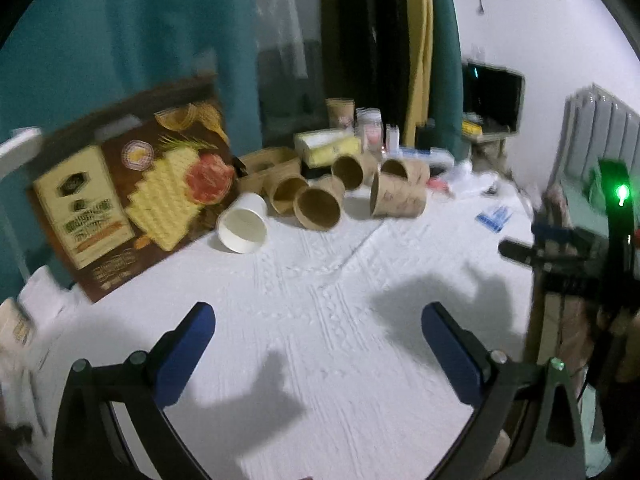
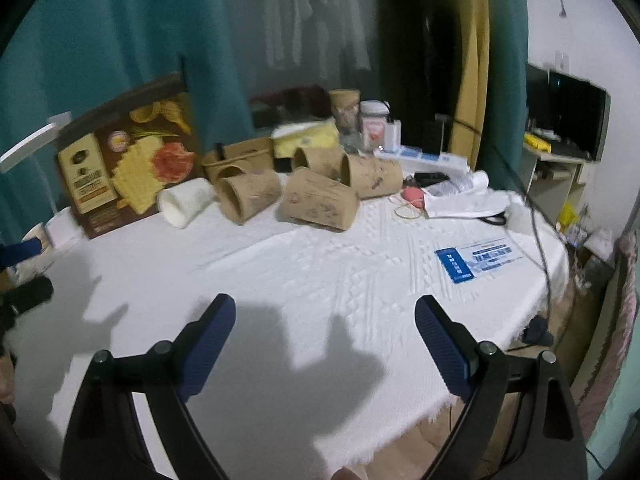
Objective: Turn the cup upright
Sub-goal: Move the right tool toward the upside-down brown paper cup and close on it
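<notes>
At the bottom of the left wrist view the left gripper (image 1: pixel 318 320) has its blue-padded fingers (image 1: pixel 188 350) spread wide, nothing between them, above the white textured cloth of the counter (image 1: pixel 320 304). The right wrist view shows the same low in its frame: the right gripper (image 2: pixel 325 316) with its fingers (image 2: pixel 208 344) spread apart and empty, their shadows lying on the cloth just ahead.

In the middle right of the right wrist view a blue-and-white leaflet (image 2: pixel 474 263) lies flat on the cloth, well apart from the cups.

Further back, across the middle of both frames, the cups lie on their sides in a loose cluster. The white cup (image 1: pixel 243 223) is at the left end, its open mouth turned toward the left camera, just beside the foot of the snack box. To its right lie brown paper cups — one (image 1: pixel 319 208) next to the white cup with its mouth facing the camera, another (image 1: pixel 398 196) at the right end of the group. In the right wrist view the white cup (image 2: pixel 185 199) and a brown cup (image 2: pixel 318 200) are seen more from the side.

Behind them a large brown snack box (image 1: pixel 132 196) leans, tilted, at the left of the frame. At the far edge — upper centre — a yellow tissue pack (image 1: pixel 328 146) and an upright brown cup (image 1: pixel 341 112) stand before teal curtains (image 1: pixel 120 28).
</notes>
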`<move>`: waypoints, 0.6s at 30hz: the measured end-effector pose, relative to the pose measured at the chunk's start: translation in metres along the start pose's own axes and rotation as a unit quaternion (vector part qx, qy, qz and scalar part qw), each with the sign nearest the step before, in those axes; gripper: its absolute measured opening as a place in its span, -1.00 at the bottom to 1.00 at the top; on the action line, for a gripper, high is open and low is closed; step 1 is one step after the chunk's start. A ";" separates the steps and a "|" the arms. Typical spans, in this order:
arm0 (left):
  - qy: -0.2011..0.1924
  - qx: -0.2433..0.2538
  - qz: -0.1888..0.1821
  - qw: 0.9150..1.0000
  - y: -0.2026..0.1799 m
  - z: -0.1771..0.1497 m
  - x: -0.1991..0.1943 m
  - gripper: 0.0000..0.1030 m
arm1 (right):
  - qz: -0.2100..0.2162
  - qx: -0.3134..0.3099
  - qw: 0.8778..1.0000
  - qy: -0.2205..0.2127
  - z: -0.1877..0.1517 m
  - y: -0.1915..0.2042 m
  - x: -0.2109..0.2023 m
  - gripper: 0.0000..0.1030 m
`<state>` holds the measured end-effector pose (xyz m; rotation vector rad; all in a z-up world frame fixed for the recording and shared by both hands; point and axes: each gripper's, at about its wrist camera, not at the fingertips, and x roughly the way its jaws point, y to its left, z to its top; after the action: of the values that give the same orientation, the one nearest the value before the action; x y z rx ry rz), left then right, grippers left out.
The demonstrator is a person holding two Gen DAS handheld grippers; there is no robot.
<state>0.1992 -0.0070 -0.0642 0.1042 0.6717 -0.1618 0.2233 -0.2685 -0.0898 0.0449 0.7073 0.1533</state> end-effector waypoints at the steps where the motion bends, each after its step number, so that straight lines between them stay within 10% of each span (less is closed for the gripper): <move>1: 0.017 0.007 -0.004 1.000 0.003 0.007 0.021 0.99 | 0.004 0.006 1.000 0.009 0.005 -0.007 0.014 0.75; 18: 0.082 0.075 -0.025 0.993 -0.006 0.118 0.211 0.99 | 0.029 0.040 0.997 0.052 0.036 -0.045 0.103 0.75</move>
<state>0.4322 -0.0549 -0.1051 0.2465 0.8262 -0.2546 0.3299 -0.2968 -0.1329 0.1355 0.8172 0.1835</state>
